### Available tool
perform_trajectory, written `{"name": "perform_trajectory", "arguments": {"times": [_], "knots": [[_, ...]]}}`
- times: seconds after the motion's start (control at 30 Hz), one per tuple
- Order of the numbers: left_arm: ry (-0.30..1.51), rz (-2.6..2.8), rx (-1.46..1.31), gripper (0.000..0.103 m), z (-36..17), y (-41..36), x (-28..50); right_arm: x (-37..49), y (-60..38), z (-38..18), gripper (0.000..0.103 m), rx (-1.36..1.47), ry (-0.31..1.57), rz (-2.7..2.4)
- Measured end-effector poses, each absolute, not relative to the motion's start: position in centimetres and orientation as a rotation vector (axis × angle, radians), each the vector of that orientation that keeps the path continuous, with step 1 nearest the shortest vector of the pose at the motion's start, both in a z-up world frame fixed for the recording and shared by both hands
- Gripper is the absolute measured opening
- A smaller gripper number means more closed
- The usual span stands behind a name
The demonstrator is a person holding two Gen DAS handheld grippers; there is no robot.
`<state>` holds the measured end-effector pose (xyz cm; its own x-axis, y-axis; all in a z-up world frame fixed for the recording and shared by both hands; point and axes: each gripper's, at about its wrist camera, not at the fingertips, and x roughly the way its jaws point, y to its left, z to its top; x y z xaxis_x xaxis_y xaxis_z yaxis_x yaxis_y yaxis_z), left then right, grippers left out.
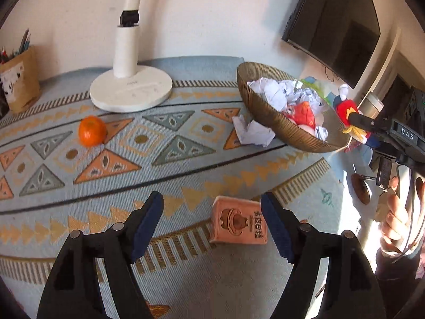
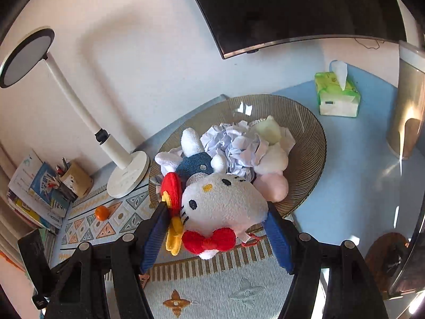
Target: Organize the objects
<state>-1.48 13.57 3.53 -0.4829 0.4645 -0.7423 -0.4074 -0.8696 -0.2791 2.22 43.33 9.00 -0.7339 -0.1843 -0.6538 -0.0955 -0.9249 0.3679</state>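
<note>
Plush cat [image 2: 225,207] gripped (right hand-held gripper [image 2: 215,228]) — bowl [image 2: 305,133] rim

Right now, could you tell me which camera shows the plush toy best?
The right wrist view: the plush toy fills the centre, face and red bow clear, between the right gripper fingers over the bowl. The left wrist view shows only its edge beyond the bowl.

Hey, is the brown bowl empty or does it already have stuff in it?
Already holding things: the brown bowl contains crumpled paper and soft toys, piled near its rim. One crumpled paper lies outside on the mat.
</note>
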Motion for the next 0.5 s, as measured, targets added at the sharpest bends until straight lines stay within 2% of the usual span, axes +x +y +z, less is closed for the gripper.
{"name": "perform_trajectory", "arguments": {"times": [0.33,0.5], "knots": [[0.005,2.265,-1.251,0.075,1.1,18.4,0.9,3.8,43.6,9.3,0.069,1.112,-0.571,-2.839],[0.349,2.373,-1.228,0.076,1.2,19.4,0.3,4.1,44.0,9.1,0.069,1.102,-0.578,-2.829]]}}
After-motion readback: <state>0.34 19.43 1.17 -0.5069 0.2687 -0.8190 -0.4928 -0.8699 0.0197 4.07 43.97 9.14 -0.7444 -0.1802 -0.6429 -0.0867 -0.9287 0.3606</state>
